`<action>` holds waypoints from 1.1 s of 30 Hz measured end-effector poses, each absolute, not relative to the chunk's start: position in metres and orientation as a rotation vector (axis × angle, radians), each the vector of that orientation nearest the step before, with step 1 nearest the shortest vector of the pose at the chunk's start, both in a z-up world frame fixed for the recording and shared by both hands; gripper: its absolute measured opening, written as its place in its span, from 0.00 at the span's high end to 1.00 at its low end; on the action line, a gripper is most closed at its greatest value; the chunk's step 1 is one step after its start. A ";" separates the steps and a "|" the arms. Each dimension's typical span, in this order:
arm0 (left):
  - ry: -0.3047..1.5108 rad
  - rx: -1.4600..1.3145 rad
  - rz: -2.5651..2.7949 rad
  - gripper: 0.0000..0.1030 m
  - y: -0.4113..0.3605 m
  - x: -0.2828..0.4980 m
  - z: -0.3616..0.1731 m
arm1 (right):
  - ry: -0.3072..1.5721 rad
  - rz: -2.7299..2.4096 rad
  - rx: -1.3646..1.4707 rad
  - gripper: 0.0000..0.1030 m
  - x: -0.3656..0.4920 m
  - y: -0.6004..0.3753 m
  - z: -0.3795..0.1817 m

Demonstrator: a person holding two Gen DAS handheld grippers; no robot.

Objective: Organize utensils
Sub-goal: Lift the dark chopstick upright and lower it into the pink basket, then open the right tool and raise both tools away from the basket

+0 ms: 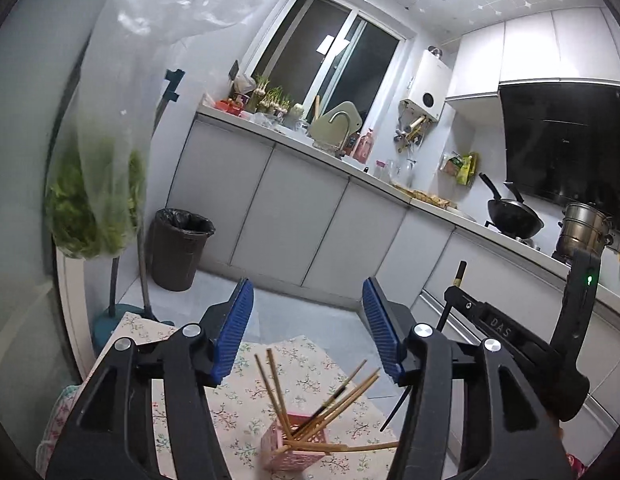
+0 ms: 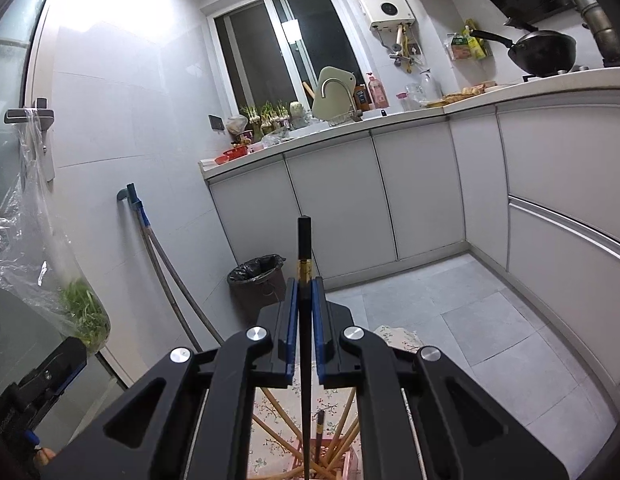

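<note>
While the right gripper point(image 2: 306, 320) clamps its blue pads tight on a black chopstick point(image 2: 304, 264), that stick stands upright, its gold-banded top poking above the fingertips and its lower end running down toward the pink holder point(image 2: 349, 468). Over on the left wrist view, the left gripper point(image 1: 308, 332) hangs above the pink holder point(image 1: 294, 446) with its jaws wide apart, nothing between them. Wooden chopsticks point(image 1: 337, 400) fan out of that holder in every direction, one lying nearly flat over its rim, and a dark one sits in among them. Under the holder lies a floral cloth point(image 1: 238, 404). Right of the holder, the right gripper point(image 1: 453, 292) shows from the side, the black chopstick point(image 1: 458, 274) sticking up out of it. Beyond the holder, a bin point(image 1: 180, 248) stands against the cabinets.
</note>
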State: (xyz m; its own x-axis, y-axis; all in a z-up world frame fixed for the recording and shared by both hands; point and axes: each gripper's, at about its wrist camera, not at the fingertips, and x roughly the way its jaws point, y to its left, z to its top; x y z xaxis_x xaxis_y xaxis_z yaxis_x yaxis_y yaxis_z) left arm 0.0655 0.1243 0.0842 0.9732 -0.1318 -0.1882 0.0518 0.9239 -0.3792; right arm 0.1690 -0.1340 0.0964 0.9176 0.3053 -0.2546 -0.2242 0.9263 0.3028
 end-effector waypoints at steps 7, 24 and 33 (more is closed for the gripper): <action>0.247 -0.418 -0.093 0.48 0.137 0.069 0.078 | 0.343 0.230 0.261 0.54 0.191 -0.111 0.067; 0.180 -0.236 0.067 0.07 0.066 0.019 0.102 | 0.323 0.075 0.140 0.09 0.103 -0.177 0.065; 0.283 -0.104 0.224 0.07 0.016 0.021 0.079 | 0.452 -0.001 0.155 0.06 0.089 -0.210 0.044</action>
